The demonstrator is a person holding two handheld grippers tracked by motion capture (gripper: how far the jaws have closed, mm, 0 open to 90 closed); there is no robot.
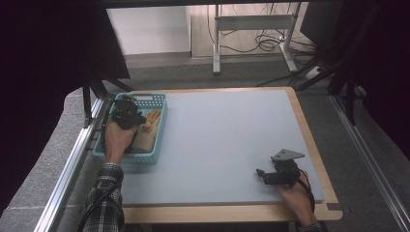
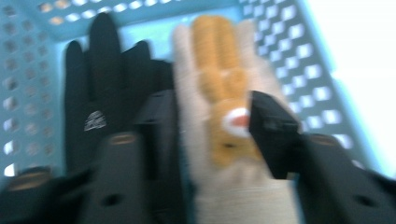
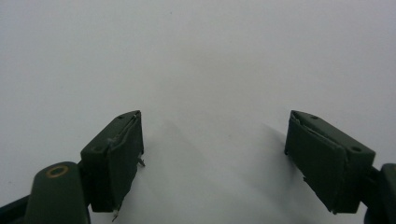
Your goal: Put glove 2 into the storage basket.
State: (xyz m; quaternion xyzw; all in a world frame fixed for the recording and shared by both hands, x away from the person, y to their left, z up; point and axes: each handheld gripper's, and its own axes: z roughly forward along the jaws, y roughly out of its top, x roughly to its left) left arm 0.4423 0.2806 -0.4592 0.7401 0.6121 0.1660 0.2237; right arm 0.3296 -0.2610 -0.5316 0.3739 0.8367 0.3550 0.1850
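The left hand-held gripper [image 2: 212, 123] is seen clenched on a cream knitted glove [image 2: 219, 116] with orange fingers, inside a blue basket [image 2: 299, 51]. Just beside its left jaw a black glove [image 2: 100, 84] is laid; a small white logo is printed there, too blurred to be read. The right hand-held gripper [image 3: 215, 154] is held released, above the bare table [image 3: 201, 56].

left tool [image 2: 212, 126] reaches forward, jaws closed in; right tool [image 3: 212, 154] rests low, jaws spread wide.
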